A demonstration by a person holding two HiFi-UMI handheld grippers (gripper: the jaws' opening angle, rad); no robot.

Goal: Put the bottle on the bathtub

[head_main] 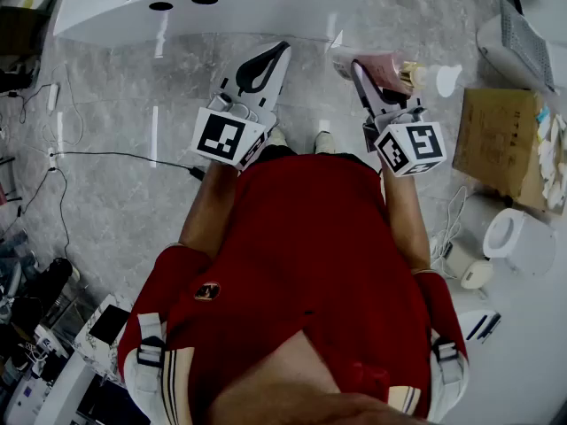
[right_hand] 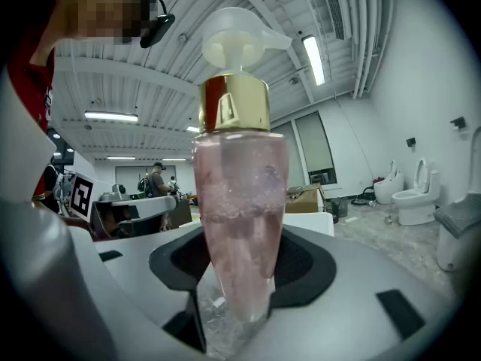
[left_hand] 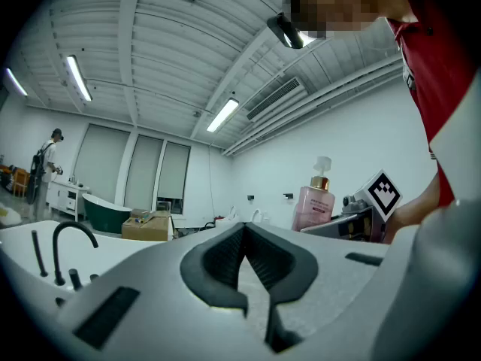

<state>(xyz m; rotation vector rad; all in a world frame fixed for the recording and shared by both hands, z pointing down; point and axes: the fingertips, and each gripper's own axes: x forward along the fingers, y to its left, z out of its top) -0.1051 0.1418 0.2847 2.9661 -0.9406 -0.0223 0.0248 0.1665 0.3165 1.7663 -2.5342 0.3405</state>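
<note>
A pink pump bottle [right_hand: 239,201] with a gold collar and a white pump fills the right gripper view, and my right gripper [right_hand: 234,292] is shut on its body. In the head view the same bottle [head_main: 386,67] lies along my right gripper [head_main: 365,71], pump pointing right, above the grey floor. My left gripper [head_main: 266,60] hangs beside it, shut with nothing between its pads. The white bathtub [head_main: 266,11] with its black taps runs across the top of the head view, just beyond both grippers. From the left gripper view the bottle [left_hand: 313,198] shows off to the right.
A cardboard box [head_main: 502,140] and a white toilet [head_main: 518,237] stand at the right. Cables [head_main: 106,156] run over the floor at the left, with equipment at the lower left. In the left gripper view a dark green tub [left_hand: 109,212] and a person stand far off.
</note>
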